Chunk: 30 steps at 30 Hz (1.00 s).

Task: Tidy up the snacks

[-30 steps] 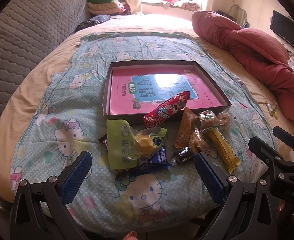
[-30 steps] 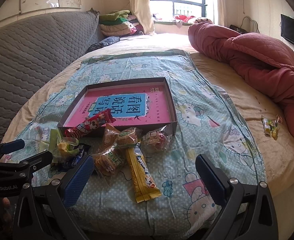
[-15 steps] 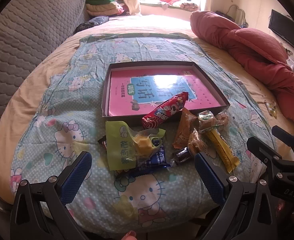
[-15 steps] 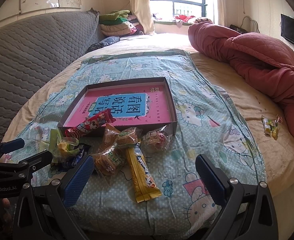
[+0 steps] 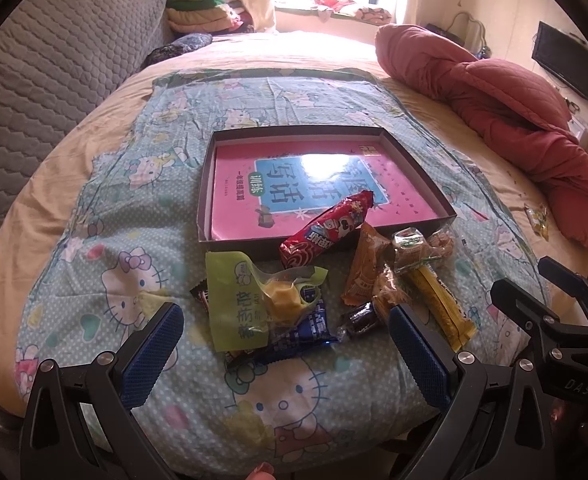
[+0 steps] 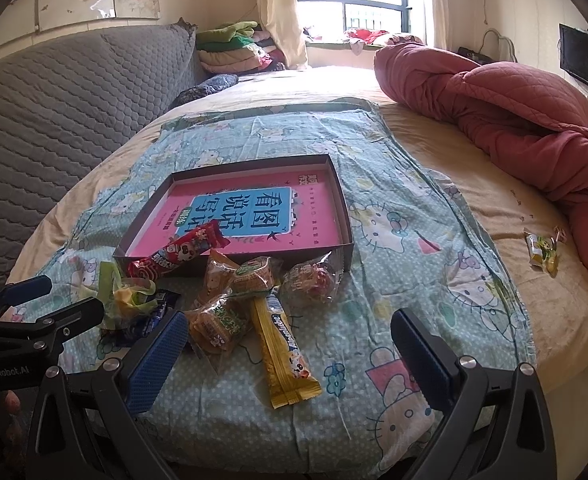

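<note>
Several wrapped snacks lie in a pile on the cartoon-cat cloth (image 5: 106, 264) in front of a shallow dark box (image 5: 413, 168) with a pink book inside. A red packet (image 5: 325, 236) leans on the box's front wall. A green packet (image 5: 234, 308), a blue packet (image 5: 305, 332) and a long yellow bar (image 5: 441, 304) (image 6: 282, 356) lie nearer. My left gripper (image 5: 286, 356) hovers open just short of the pile. My right gripper (image 6: 290, 356) is open too, low over the yellow bar's near end, holding nothing.
A rumpled red quilt (image 6: 493, 96) covers the bed's right side, with one loose yellow-green snack (image 6: 541, 250) beside it. A grey quilted headboard (image 6: 54, 104) runs along the left. Folded blankets (image 6: 230, 50) sit by the window.
The left wrist view has tilted up slightly, so the box and snacks sit a little lower in frame. The right gripper has not moved.
</note>
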{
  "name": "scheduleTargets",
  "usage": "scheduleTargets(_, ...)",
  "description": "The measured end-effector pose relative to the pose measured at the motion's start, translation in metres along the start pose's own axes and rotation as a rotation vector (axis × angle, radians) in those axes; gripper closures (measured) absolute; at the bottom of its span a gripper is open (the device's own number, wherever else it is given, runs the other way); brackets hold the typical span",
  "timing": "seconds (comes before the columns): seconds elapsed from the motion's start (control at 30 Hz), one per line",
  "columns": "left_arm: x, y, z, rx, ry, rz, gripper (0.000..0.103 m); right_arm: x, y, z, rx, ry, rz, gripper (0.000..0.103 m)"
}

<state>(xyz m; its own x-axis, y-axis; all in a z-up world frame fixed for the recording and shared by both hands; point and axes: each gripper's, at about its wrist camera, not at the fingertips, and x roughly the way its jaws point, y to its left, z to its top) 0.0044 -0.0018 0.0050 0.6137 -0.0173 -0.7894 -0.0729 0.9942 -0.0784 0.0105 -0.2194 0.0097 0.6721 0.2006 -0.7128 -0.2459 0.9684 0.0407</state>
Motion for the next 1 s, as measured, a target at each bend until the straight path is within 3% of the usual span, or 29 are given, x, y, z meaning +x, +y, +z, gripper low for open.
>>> scheduleTargets(0.37,0.026,0.005,0.019,0.024,0.043,-0.056,0.001,0.022,-0.014,0.005,0.059,0.045,0.012,0.001)
scheduleTargets(1.0,0.076,0.001,0.048,0.154,0.087,-0.051,0.001,0.062,-0.032,0.021,0.095,0.081,-0.008,0.001)
